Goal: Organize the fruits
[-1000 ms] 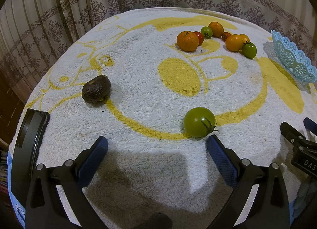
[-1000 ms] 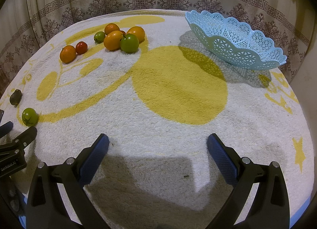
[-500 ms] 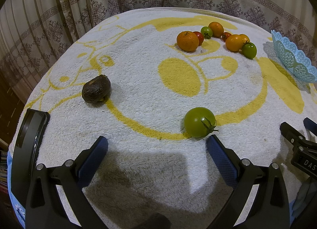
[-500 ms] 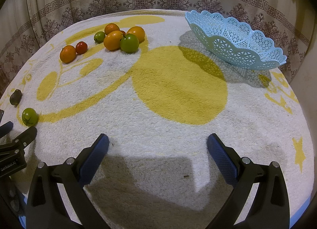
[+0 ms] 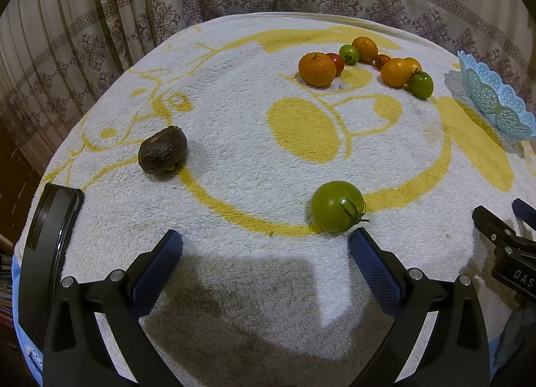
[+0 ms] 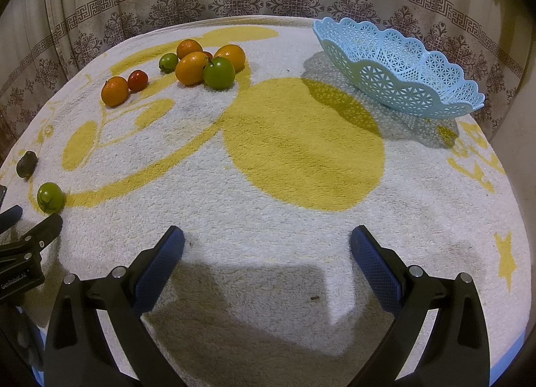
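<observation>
My left gripper (image 5: pixel 266 243) is open and empty, low over the towel. A green tomato (image 5: pixel 337 206) lies just beyond its right finger; it also shows in the right wrist view (image 6: pixel 50 197). A dark avocado (image 5: pixel 163 149) lies further off to the left. A cluster of oranges and small tomatoes (image 5: pixel 365 62) sits at the far side, also in the right wrist view (image 6: pixel 201 65). My right gripper (image 6: pixel 267 241) is open and empty. The light blue lattice basket (image 6: pixel 402 68) stands tilted at the far right, with no fruit visible in it.
A white towel with yellow pattern (image 6: pixel 301 152) covers the round table. Patterned curtains (image 5: pixel 134 18) hang close behind it. A black curved object (image 5: pixel 47 246) stands at the table's left edge. The other gripper shows at the right edge of the left wrist view (image 5: pixel 502 246).
</observation>
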The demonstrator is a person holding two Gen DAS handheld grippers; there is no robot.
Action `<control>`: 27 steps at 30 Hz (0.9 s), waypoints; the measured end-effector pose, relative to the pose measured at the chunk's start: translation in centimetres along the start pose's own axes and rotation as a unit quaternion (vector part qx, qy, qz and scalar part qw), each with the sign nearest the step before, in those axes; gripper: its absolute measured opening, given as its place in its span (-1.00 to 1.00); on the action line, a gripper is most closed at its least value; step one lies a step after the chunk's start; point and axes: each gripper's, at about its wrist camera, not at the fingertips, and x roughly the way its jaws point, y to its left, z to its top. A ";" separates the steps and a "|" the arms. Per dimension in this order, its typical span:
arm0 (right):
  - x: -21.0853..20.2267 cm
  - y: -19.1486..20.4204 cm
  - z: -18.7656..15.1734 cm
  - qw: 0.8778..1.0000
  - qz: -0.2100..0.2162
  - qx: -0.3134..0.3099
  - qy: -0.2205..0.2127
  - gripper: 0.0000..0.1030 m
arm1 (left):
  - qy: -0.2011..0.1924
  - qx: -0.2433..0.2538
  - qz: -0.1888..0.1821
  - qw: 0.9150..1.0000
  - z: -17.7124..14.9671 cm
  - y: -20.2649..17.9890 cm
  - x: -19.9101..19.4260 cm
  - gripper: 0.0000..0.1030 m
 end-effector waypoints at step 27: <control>-1.8 1.7 0.6 0.995 0.091 0.009 -0.030 0.96 | -0.065 -0.026 -0.019 0.997 2.5 7.3 -2.4 0.80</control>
